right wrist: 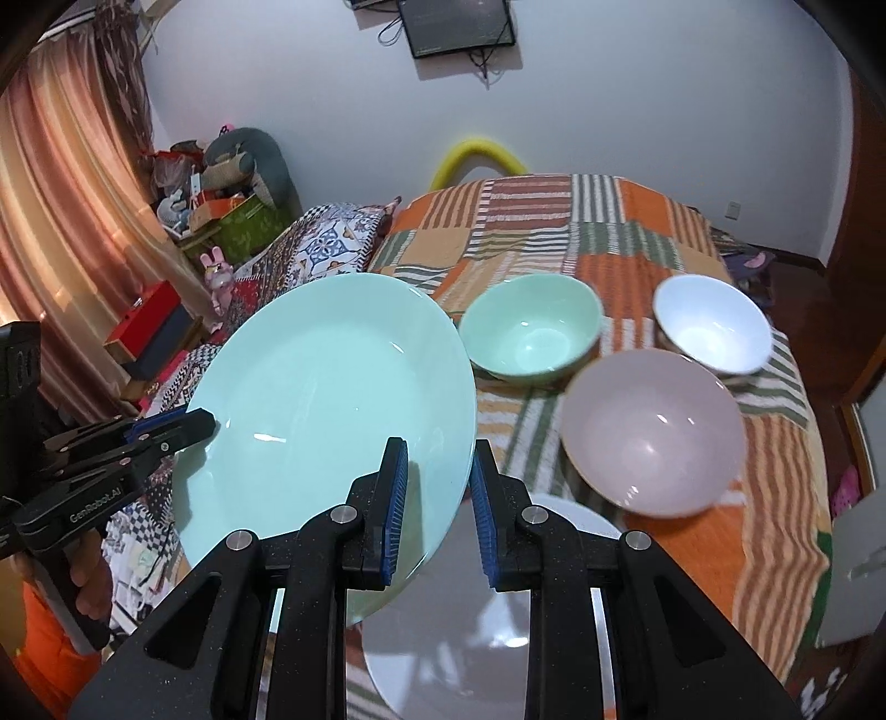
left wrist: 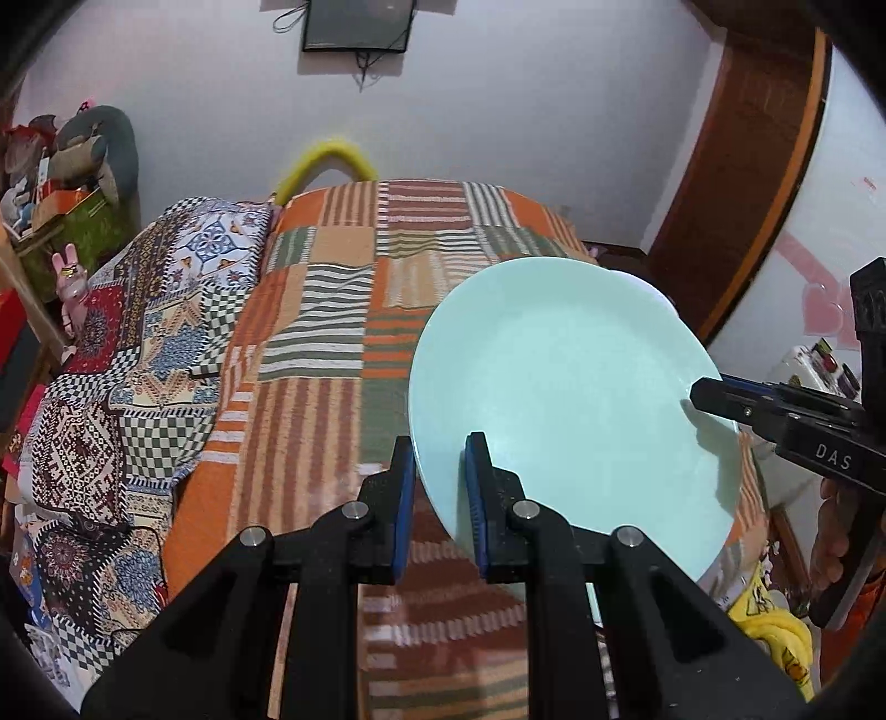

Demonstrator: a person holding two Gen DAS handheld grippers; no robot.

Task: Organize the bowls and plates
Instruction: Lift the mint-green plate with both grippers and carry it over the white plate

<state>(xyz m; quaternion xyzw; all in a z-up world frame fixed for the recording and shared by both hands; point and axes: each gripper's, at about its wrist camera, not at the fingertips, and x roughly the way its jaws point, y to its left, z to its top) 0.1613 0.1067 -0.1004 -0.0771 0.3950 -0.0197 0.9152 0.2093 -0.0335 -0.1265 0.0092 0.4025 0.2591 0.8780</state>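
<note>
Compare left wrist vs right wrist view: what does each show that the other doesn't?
Left wrist only: the brown wooden door frame and the yellow cloth at the bed's edge.

Right wrist only: the round green bowl, white bowl and pink bowl on the striped orange blanket, a white plate under the gripper, and the pink curtain.

Both: the large mint-green plate, lifted and tilted, with the left gripper and right gripper straddling opposite rims, plus the blanket and wall monitor.

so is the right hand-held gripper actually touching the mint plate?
Touching. In the right wrist view the right hand-held gripper straddles the mint plate rim; the left wrist view shows its fingers clamped on the plate edge.
</note>
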